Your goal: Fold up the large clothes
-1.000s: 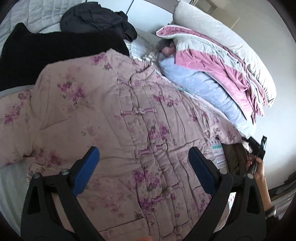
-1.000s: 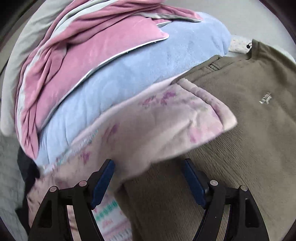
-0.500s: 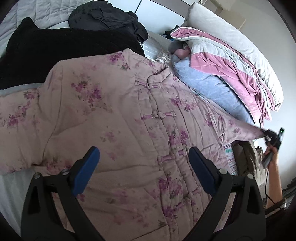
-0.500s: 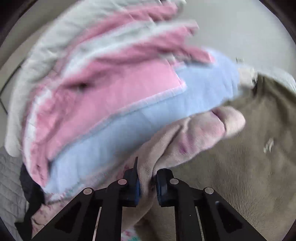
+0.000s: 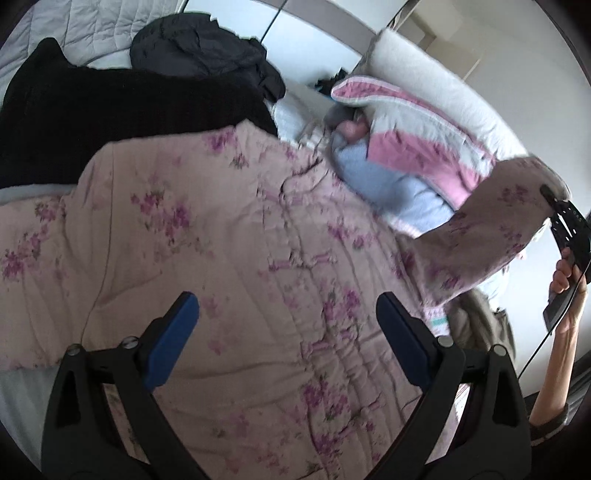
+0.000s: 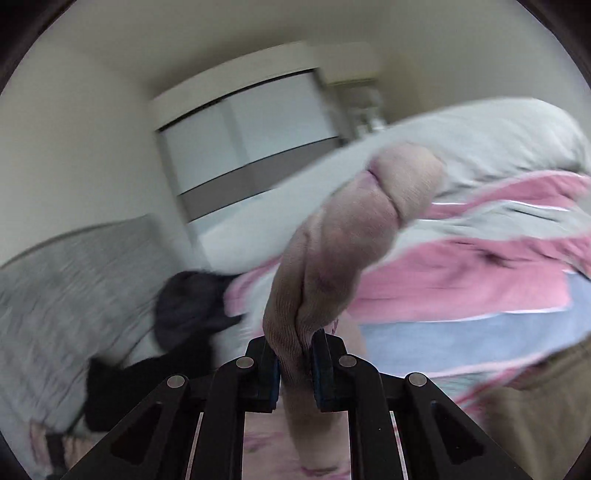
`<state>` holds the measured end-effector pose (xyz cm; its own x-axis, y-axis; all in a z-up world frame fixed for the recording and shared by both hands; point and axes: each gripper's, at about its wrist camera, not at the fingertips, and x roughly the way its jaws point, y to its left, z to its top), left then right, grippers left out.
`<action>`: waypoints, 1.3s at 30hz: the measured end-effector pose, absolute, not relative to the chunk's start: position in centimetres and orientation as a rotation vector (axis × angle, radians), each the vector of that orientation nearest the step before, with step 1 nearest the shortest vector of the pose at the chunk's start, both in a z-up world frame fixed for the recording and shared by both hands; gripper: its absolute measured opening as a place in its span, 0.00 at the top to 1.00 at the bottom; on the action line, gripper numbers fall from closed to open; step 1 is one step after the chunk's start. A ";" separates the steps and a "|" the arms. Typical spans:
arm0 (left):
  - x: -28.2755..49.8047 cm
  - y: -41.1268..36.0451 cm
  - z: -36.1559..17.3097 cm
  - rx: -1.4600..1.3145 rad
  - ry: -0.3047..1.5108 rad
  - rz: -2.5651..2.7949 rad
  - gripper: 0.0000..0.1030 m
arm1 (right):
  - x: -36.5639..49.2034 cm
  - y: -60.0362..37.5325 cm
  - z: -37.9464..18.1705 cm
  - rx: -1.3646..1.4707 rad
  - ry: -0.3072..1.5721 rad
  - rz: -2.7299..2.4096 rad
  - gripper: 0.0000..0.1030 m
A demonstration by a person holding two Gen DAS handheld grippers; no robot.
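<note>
Pink floral jacket (image 5: 229, 236): only the left view shows it whole; right gripper (image 6: 295, 363) clamps one sleeve (image 6: 332, 266), left gripper (image 5: 288, 325) jaws apart.

We are in a home bedroom: a bed with a grey quilted cover (image 5: 85, 26), a long white pillow (image 5: 439, 85), a folded pink and blue blanket (image 5: 417, 147), loose clothes (image 5: 199, 55), and pale wardrobe doors (image 6: 243, 125).

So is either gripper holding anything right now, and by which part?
The right gripper is shut on the floral padded jacket, pinching its sleeve near the cuff end. The left gripper is open above the jacket's front, holding nothing.
</note>
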<state>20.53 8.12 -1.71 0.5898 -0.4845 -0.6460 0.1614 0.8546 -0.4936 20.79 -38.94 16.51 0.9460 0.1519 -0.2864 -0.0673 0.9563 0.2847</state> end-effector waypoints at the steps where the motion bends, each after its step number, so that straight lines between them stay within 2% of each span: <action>1: 20.5 8.4 -1.5 -0.421 0.838 -0.399 0.06 | 21.2 -37.2 16.4 0.263 0.321 0.147 0.87; 7: 20.9 9.7 -1.8 -0.449 0.796 -0.429 0.06 | 24.5 -25.4 12.3 0.164 0.438 0.355 0.87; 13: 21.6 11.0 -4.1 -0.474 0.837 -0.404 0.06 | 26.0 -18.1 2.3 0.143 0.623 0.463 0.83; 15: 21.8 11.3 -4.8 -0.478 0.852 -0.395 0.06 | 26.8 -16.7 -1.6 0.144 0.717 0.484 0.76; 17: 22.0 11.7 -5.1 -0.485 0.856 -0.392 0.06 | 27.1 -16.1 -4.7 0.156 0.800 0.509 0.44; 18: 22.1 11.8 -5.3 -0.490 0.858 -0.391 0.06 | 27.1 -16.2 -5.7 0.169 0.829 0.524 0.38; 19: 22.3 11.9 -5.4 -0.496 0.863 -0.393 0.06 | 26.8 -16.1 -6.9 0.184 0.869 0.549 0.35; 22: 22.9 11.6 -5.8 -0.501 0.886 -0.407 0.06 | 25.3 -16.2 -7.9 0.211 0.935 0.631 0.35; 27: 24.9 9.8 -7.4 -0.416 0.979 -0.360 0.07 | 22.6 -21.9 -6.1 0.260 0.834 0.568 0.34; 30: 26.9 9.0 -9.3 -0.366 1.052 -0.330 0.17 | 22.3 -27.8 -5.4 0.394 0.756 0.477 0.33; 32: 28.3 8.9 -10.9 -0.352 1.098 -0.280 0.34 | 22.2 -31.4 -5.8 0.491 0.719 0.426 0.32; 33: 28.9 8.9 -11.6 -0.352 1.116 -0.251 0.50 | 22.4 -33.1 -6.0 0.515 0.709 0.381 0.32; 34: 29.0 9.0 -11.7 -0.362 1.109 -0.242 0.71 | 22.5 -34.2 -5.9 0.513 0.704 0.340 0.32; 35: 29.0 9.0 -11.4 -0.375 1.084 -0.247 0.83 | 22.7 -35.3 -5.8 0.496 0.697 0.288 0.32; 36: 28.6 8.9 -10.5 -0.374 1.042 -0.243 0.86 | 23.0 -36.2 -5.8 0.472 0.691 0.237 0.32; 39: 26.8 10.0 -7.5 -0.437 0.888 -0.257 0.87 | 24.5 -38.2 -5.9 0.424 0.698 0.143 0.32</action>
<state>26.77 10.00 -7.48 0.6083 -0.3921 -0.6900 0.0369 0.8825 -0.4689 24.46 -38.22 -5.86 0.7603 0.2671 -0.5922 0.0121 0.9056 0.4240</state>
